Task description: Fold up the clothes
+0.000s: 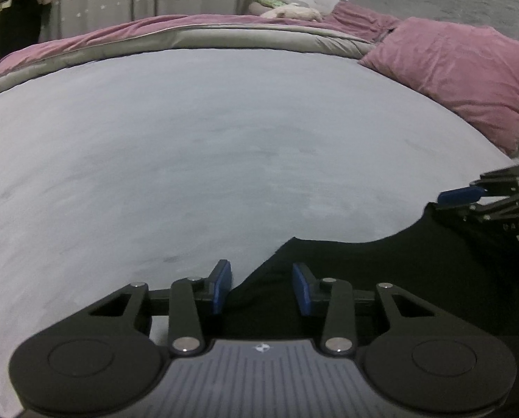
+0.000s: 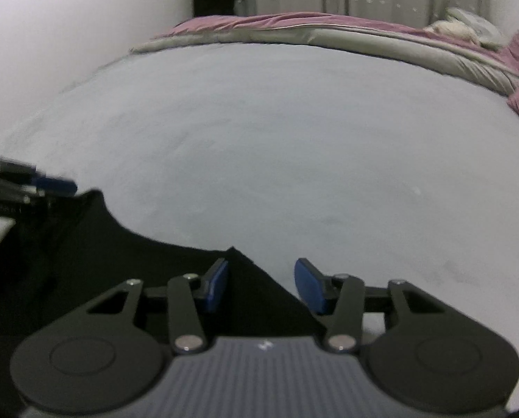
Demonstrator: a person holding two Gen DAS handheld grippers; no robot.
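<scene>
A black garment (image 1: 381, 278) lies on a pale grey bed (image 1: 190, 156) at its near edge, spread flat and so dark that no seams or folds can be made out. Its far hem dips in a shallow curve between two raised corners, one at each gripper.

The left gripper (image 1: 262, 287) stands over the left corner, its blue pads (image 1: 221, 287) parted with the cloth's edge running up between them (neither pad is seen pressing on it, so it reads as open around the fabric). The right gripper (image 2: 262, 285) straddles the right corner in the same way, jaws apart, the black point rising between the pads and touching neither.

Along the far edge of the bed lies a mauve quilt (image 1: 120, 35) with a grey lining, and a mauve pillow (image 1: 461, 73) sits at the far right corner.
</scene>
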